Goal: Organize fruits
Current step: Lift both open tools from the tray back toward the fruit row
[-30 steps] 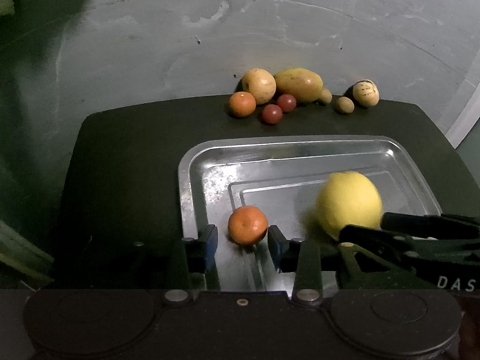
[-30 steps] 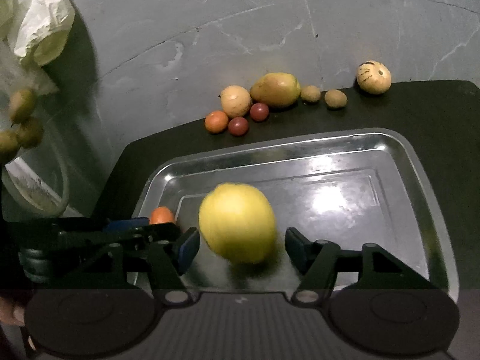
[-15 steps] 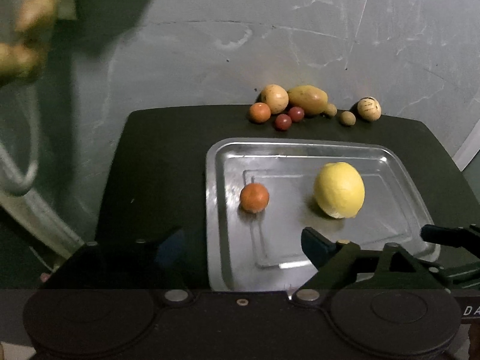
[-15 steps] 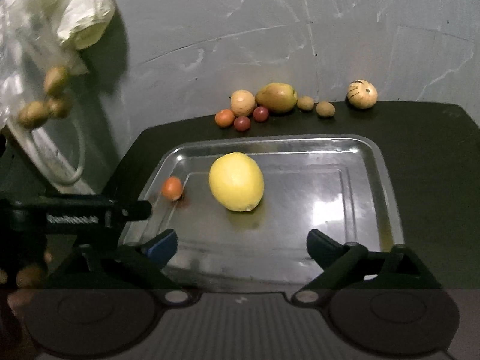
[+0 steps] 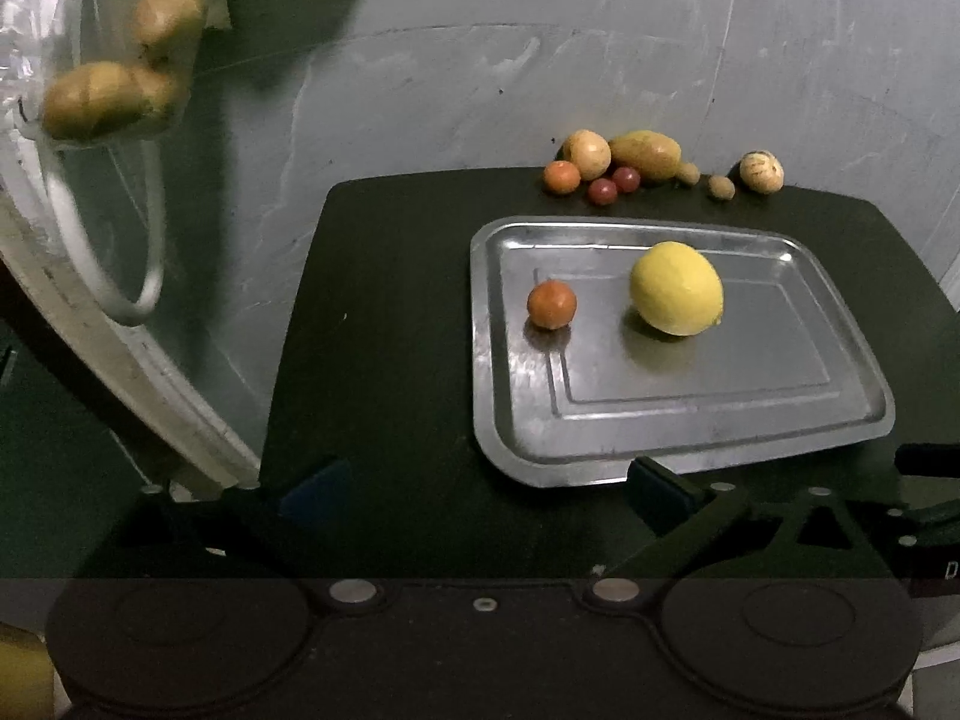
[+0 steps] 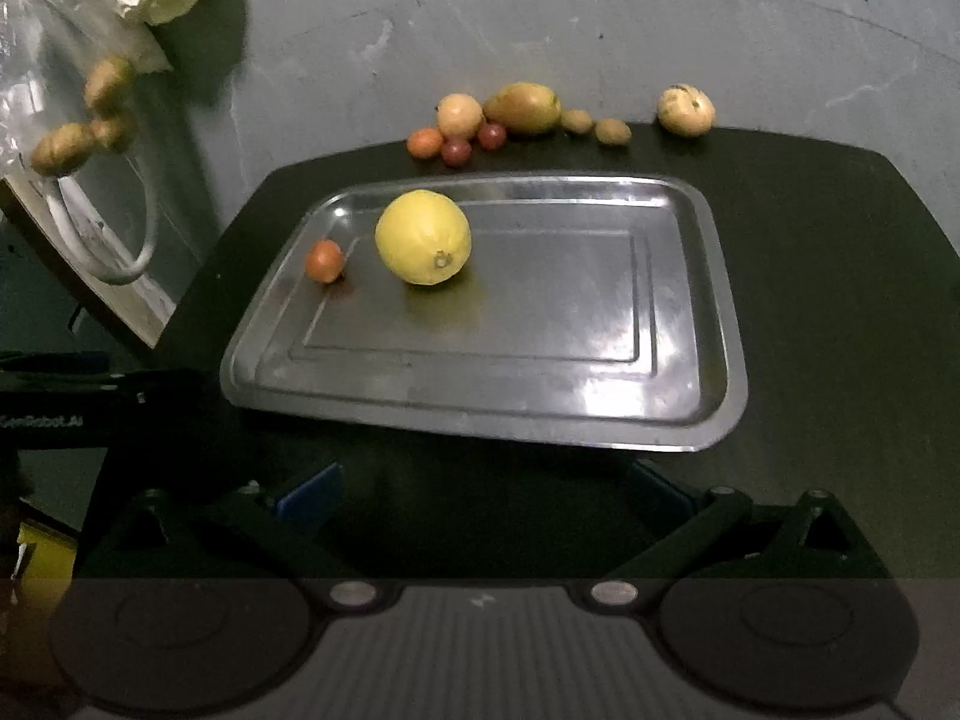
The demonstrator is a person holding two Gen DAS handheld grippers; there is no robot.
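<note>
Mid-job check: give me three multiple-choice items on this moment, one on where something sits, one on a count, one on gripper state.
1. Where does the small orange fruit lie on the metal tray?
A. near the tray's left edge, left of the yellow fruit
B. at the tray's right edge
C. off the tray, on the table

2. How many fruits lie on the tray?
A. one
B. two
C. four

3. How do the left gripper and right gripper stand?
A. both shut on fruit
B. left shut, right open
C. both open and empty

Answers:
1 A, since it sits by the left rim with the yellow fruit to its right.
2 B, only these two; the other fruits line the wall behind.
3 C, each pair of fingers is spread with nothing between.
</note>
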